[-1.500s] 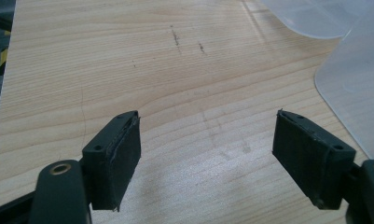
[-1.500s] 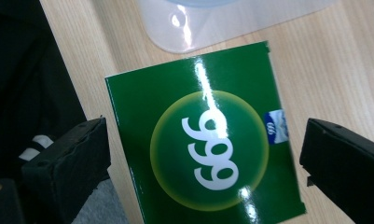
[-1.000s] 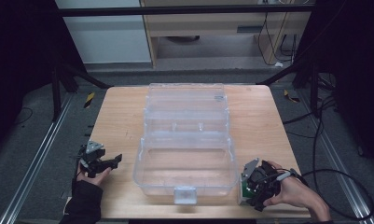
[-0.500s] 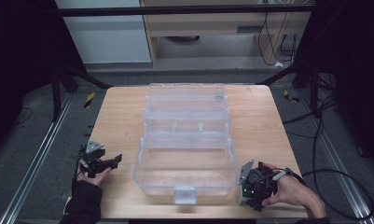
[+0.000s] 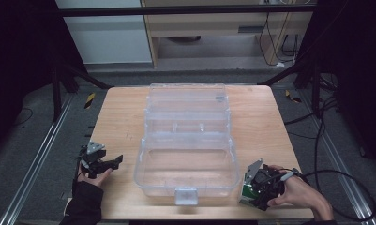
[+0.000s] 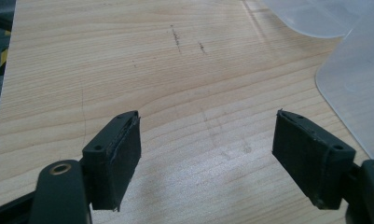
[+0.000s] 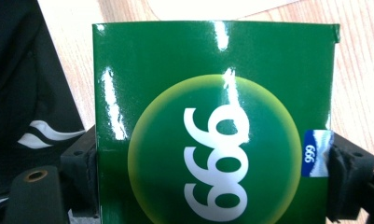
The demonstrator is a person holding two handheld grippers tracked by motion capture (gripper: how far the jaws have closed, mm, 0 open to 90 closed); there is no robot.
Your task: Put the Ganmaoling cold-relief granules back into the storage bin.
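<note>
Right tool (image 5: 257,188) sits lower and closer to the near edge of the surface (image 5: 265,117) than a second ago; it has slid from about 4 o'clock of the clear box (image 5: 185,154) toward 5 o'clock, and the hand (image 5: 298,192) has rotated with it; the green box (image 5: 247,191) is clamped between its jaws, pads pressing both side faces in the right gripper view (image 7: 212,126); grip looks square, carton upright between the pads.

Left tool (image 5: 100,161) has not moved over the same second; parked at 8 o'clock of the clear box, jaws wide apart, nothing between them; left gripper view shows bare wood under the tool (image 6: 208,158) and a clear box corner at 2 o'clock (image 6: 357,93).

Clear box is open, lid folded back toward 12 o'clock, front tray empty, latch tab facing 6 o'clock.

My read: the pick is done and the carry is starting; next call is a lift over the front wall and a drop into the near tray; risk is clipping the clear rim, hard to see against the wood.

Writing: green box front carries "999" in large white digits on a yellow-green disc, reading sideways in the right gripper view; small blue tab at 3 o'clock (image 7: 315,151) repeats "999"; no other legible text; white wave mark on the dark sleeve (image 7: 40,133), no letters.
</note>
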